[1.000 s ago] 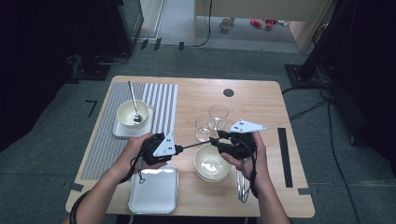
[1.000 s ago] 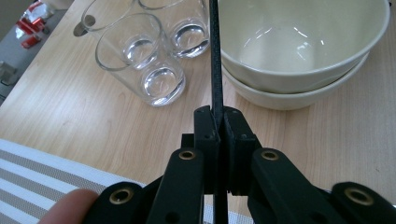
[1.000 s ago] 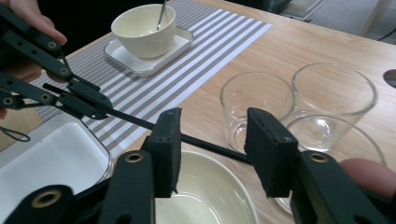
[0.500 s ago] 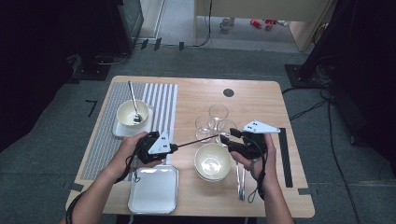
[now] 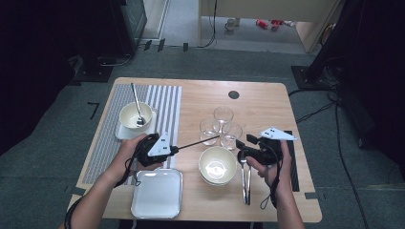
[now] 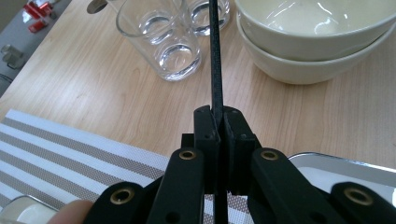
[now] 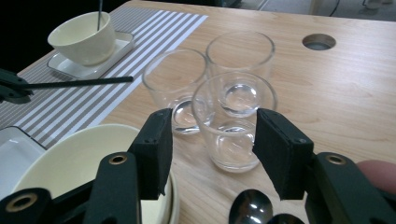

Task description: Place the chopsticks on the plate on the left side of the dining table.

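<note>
My left gripper (image 6: 218,122) is clenched on a thin black rod (image 6: 215,51) pointing straight ahead between three clear glass tumblers (image 5: 218,127) and stacked cream bowls (image 5: 217,165), while my right gripper (image 7: 210,149) is spread wide, the nearest tumbler (image 7: 232,122) just ahead between its jaws.

The right gripper (image 5: 244,145) now sits farther right, off the stacked cream bowls (image 5: 218,165), its open jaws facing the nearest clear drinking glass (image 5: 231,135); the left gripper (image 5: 171,150) has drawn slightly left.
</note>
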